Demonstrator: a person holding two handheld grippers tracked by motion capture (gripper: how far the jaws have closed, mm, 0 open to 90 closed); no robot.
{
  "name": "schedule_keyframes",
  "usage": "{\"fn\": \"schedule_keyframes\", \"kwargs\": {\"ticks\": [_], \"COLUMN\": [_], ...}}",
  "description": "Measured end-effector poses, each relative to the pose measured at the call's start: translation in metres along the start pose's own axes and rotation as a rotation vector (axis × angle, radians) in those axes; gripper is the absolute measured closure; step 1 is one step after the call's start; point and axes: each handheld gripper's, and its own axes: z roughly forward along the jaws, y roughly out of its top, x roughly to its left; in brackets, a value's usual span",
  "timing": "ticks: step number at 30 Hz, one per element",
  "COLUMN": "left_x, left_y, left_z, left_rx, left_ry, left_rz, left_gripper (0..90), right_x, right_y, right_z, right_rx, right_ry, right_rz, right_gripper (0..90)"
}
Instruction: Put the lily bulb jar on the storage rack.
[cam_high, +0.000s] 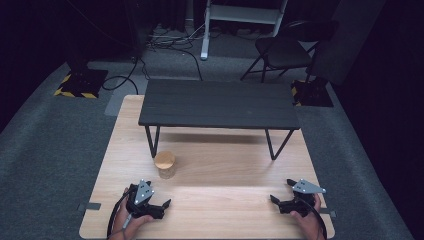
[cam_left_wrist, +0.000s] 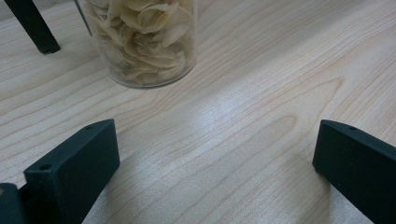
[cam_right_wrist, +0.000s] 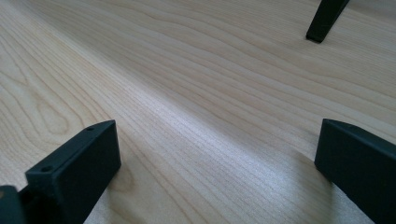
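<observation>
Wooden table (cam_high: 225, 170) — jar (cam_high: 165, 165), black shelf (cam_high: 217, 104)

The high view looks forward and down over the whole table (cam_high: 210, 200) from its near edge; each claw view skims low, close above that tabletop.

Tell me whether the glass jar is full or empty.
Full: pale dried flakes pack the clear glass jar with wooden lid down to its base.

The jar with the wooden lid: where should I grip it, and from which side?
Grip the jar around its clear round wall, below the wooden lid. Probably bring the left gripper forward from the near side: it is open and nearest, and the black shelf's leg stands just behind the jar.
</observation>
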Motion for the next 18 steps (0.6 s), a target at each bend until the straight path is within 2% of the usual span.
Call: {"fn": "schedule_keyframes", "kwargs": {"ticks": [15, 17, 18], "left_x": [0.0013, 0.0026, 0.0027], "left_y": [0.0001, 0.0032, 0.0052], "left_z": [-0.0001, -0.0002, 0.0000], "left_rx": [0.000, 0.012, 0.017], "left_ry": [-0.005, -0.008, -0.004], "left_rz": [0.002, 0.005, -0.008], "left_gripper": [0.5, 0.5, 0.7], "right_x": [0.0002, 0.0003, 0.0003], "right_y": [0.0001, 0.0001, 0.0001], "right_z": [-0.0001, -0.0001, -0.0001], "right_rx": [0.000, 0.000, 0.000], "right_ry": [-0.003, -0.003, -0.003], "right_rz": [0.001, 0.002, 0.002], "right_gripper": [0.0, 0.0, 0.0]}}
